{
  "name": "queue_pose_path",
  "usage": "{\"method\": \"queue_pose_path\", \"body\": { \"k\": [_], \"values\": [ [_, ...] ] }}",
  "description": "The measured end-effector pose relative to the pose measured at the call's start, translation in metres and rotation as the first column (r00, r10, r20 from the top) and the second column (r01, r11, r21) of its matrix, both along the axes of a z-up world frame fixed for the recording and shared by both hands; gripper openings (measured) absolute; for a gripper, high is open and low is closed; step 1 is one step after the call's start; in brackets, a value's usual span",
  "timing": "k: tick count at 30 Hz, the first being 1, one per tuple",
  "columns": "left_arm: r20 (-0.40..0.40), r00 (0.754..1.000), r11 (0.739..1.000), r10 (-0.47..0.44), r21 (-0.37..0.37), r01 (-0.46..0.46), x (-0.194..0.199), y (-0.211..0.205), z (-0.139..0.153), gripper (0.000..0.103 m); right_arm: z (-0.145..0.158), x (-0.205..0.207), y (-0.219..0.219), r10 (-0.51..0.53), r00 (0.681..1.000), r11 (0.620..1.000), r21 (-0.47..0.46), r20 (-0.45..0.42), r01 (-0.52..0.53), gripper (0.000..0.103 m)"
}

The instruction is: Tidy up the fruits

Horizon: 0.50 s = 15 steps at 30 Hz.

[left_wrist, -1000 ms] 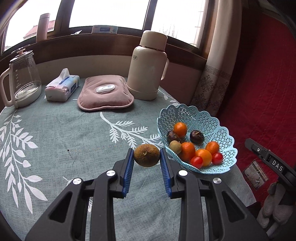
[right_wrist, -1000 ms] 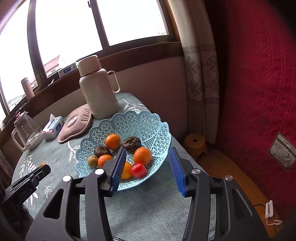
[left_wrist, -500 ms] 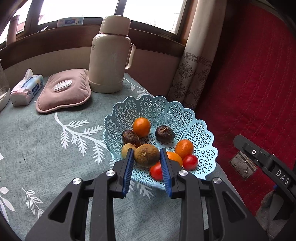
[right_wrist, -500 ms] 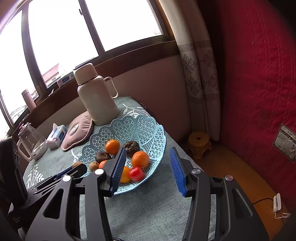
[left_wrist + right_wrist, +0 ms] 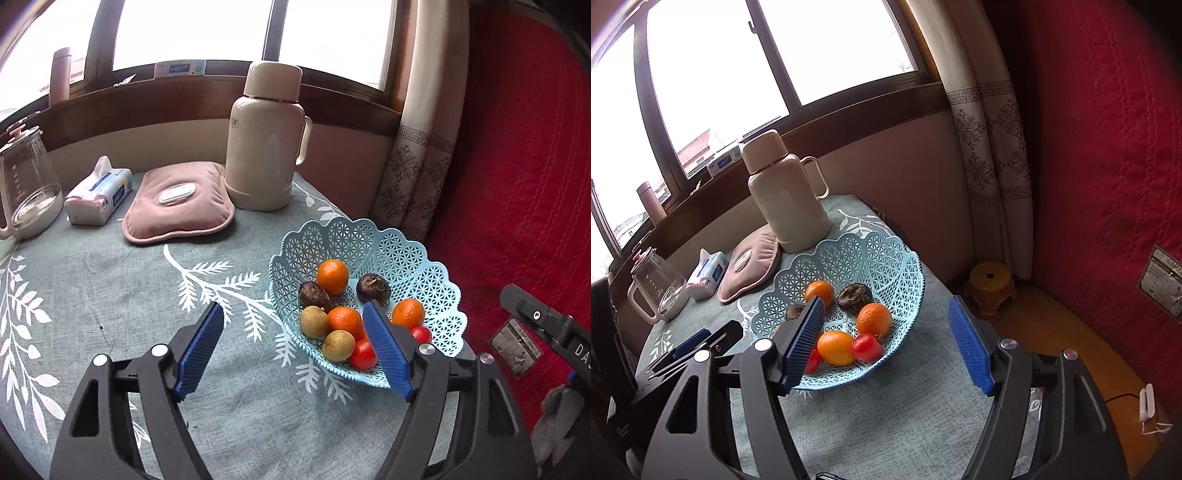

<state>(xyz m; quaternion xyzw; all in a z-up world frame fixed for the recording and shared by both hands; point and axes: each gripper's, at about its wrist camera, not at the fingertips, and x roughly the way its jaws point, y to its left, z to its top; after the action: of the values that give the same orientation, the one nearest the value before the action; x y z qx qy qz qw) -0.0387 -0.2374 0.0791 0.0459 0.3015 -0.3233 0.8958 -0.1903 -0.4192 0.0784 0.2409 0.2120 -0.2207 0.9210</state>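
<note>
Jaws just opened, empty, above round basket (image 5: 424, 258)

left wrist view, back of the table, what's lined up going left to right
glass kettle → tissue pack → pink heat pad → cream thermos → patterned curtain

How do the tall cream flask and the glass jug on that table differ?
The cream flask is opaque and tall; the glass jug is see-through and squat. The flask stands near the blue basket, the jug at the table's far left. The flask's handle faces right, the jug's left. Both stand upright with lids on.
</note>
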Motion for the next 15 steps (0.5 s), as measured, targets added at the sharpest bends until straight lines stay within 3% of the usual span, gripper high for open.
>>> {"method": "queue_pose_path", "body": {
  "k": [3,4,10,15],
  "values": [
    [0.050,0.999,1.000,0.006,0.027,-0.007,-0.008,0.001,0.006,0.089,0.003,-0.003,-0.002,0.004,1.000,1.000,0.004,0.005,-0.004,0.076],
    [0.066,0.998,0.999,0.010,0.035,-0.012,-0.011,0.002,0.007,0.090,0.004,-0.005,-0.003,0.006,1.000,1.000,0.005,0.009,-0.006,0.082],
    [0.116,0.993,0.996,0.037,0.077,-0.046,-0.023,0.006,0.012,0.093,0.001,-0.010,-0.002,0.030,0.999,1.000,-0.009,-0.016,-0.030,0.091],
    [0.142,0.988,0.993,0.067,0.089,-0.080,-0.032,0.011,0.013,0.093,-0.010,-0.007,0.003,0.058,0.996,0.998,-0.018,-0.062,-0.059,0.092]
  ]
}}
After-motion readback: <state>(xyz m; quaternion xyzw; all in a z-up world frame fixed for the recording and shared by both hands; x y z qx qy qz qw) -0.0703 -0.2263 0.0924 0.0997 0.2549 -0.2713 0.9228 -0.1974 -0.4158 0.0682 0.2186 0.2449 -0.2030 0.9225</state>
